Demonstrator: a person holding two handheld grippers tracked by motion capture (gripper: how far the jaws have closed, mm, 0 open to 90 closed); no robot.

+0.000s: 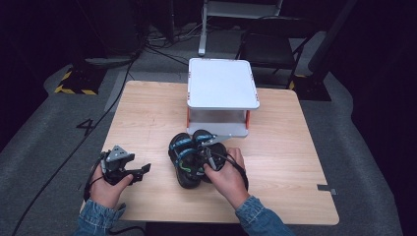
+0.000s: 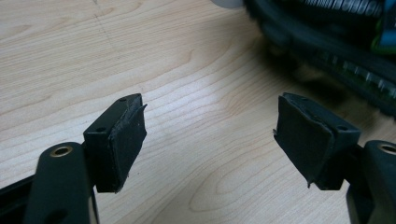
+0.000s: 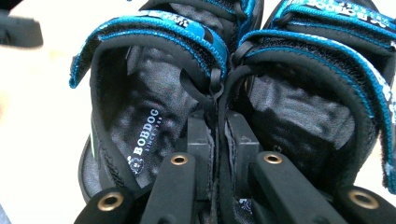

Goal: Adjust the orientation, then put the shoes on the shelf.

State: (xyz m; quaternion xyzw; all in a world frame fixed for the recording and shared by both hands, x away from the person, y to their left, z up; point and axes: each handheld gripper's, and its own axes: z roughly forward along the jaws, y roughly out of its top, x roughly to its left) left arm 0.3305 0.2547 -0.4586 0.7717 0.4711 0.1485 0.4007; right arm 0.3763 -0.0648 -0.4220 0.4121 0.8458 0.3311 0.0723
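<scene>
right gripper [image 3: 217, 154]: we pinch both inner walls of the sandals [image 1: 193, 158] at table [image 1: 147, 118] centre, 6 o'clock of the white shelf [image 1: 222, 83] | left gripper [image 2: 208, 140]: spread, empty, at 9 o'clock | risk: one wall slips out, a sandal drops

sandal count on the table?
2. Both sandals sit side by side near the table's middle, in front of the white two-tier rack: left sandal, right sandal. The right gripper pinches their touching inner walls together. The rack's lower shelf looks empty.
</scene>
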